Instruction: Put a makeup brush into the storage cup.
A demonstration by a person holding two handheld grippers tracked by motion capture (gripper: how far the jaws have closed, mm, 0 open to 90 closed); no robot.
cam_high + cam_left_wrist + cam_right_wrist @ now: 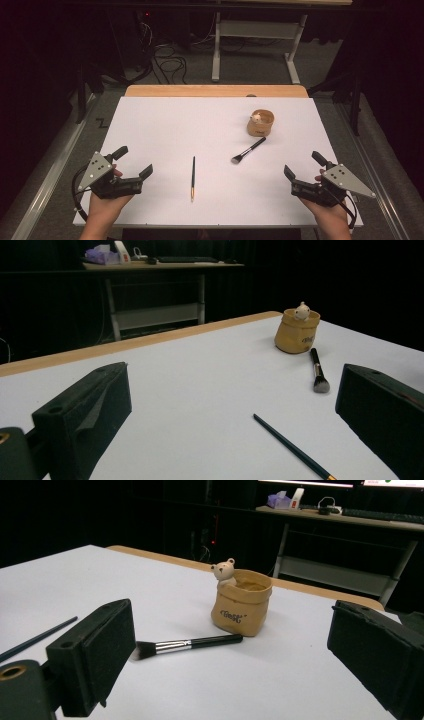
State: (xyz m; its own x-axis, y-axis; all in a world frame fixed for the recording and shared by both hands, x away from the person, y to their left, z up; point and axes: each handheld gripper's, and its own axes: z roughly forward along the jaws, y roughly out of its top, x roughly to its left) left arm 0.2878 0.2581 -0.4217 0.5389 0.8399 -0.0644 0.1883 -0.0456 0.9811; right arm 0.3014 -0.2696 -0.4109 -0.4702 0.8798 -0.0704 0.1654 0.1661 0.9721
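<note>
Both hands rest low at the table's (pixel 150 115) near corners, left gripper (pixel 133 163) and right gripper (pixel 304 166) angled inward, jaws wide and empty. Between them lie the pencil (pixel 193 177) and the brush (pixel 248 150), well apart, the brush's handle just beside the pot (pixel 261 123).

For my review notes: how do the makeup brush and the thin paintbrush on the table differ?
The makeup brush is short and thick with a flared bristle head; the thin paintbrush is longer and much slimmer. The makeup brush lies diagonally, its handle end close to the bear pot; the thin paintbrush lies almost straight fore-and-aft, apart from it. Both have dark handles, lie flat and are unheld.
</note>
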